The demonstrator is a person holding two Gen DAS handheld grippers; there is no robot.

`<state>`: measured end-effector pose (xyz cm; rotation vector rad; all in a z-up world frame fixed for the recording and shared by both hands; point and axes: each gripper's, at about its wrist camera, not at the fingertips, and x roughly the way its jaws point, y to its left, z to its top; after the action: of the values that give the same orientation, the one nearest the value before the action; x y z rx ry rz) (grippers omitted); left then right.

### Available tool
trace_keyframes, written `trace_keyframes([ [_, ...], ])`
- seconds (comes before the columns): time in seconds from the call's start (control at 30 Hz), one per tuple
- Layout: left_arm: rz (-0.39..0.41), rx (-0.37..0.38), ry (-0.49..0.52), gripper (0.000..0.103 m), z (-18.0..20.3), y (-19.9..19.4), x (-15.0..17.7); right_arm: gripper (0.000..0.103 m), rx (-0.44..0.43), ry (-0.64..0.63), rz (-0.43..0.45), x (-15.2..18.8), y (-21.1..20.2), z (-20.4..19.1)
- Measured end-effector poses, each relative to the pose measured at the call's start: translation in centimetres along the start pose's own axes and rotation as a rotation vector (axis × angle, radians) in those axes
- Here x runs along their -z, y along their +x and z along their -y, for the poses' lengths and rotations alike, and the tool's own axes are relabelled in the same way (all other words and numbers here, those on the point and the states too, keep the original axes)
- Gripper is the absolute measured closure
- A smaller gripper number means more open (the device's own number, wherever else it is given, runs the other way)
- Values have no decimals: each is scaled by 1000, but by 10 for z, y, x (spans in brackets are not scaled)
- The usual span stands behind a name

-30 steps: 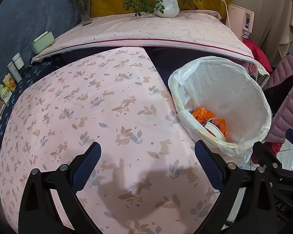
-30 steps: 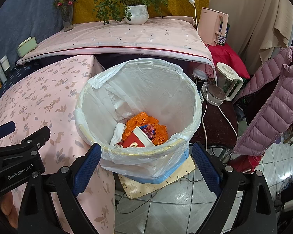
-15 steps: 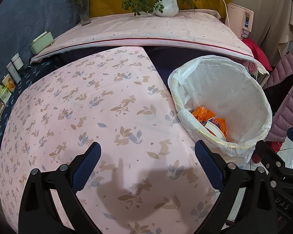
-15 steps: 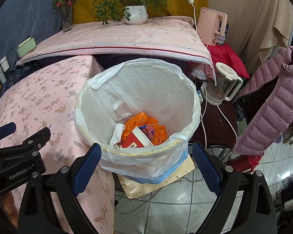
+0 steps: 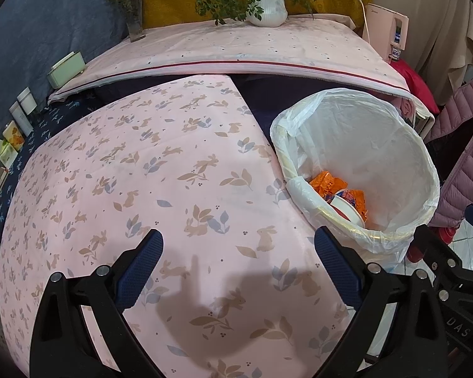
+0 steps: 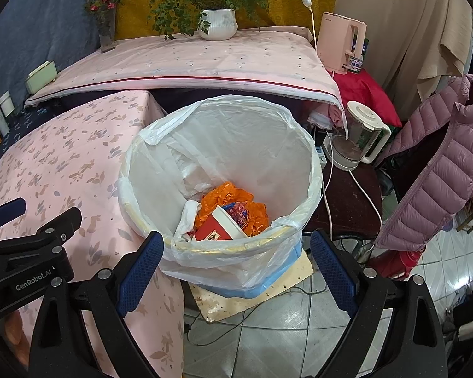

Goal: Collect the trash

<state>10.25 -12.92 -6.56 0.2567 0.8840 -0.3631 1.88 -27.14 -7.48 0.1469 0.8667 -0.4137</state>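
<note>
Thin crinkly plastic bin liner, matt printed cloth on the bench, glossy orange wrapper, glossy floor tiles

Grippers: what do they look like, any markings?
Both alike: the left gripper and the right gripper have black plastic frames with silver screws and blue textured finger pads. White "GenRobot.AI" lettering marks the left gripper's body in the right wrist view.

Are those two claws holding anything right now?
Nothing. The left gripper and right gripper are both open and empty; the trash lies in the bin.
</note>
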Motion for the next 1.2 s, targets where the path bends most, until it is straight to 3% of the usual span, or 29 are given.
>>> trace_keyframes([
  [1.2,-20,9,7,11,-2,7,3,13,-1,1,-7,1,4,1],
])
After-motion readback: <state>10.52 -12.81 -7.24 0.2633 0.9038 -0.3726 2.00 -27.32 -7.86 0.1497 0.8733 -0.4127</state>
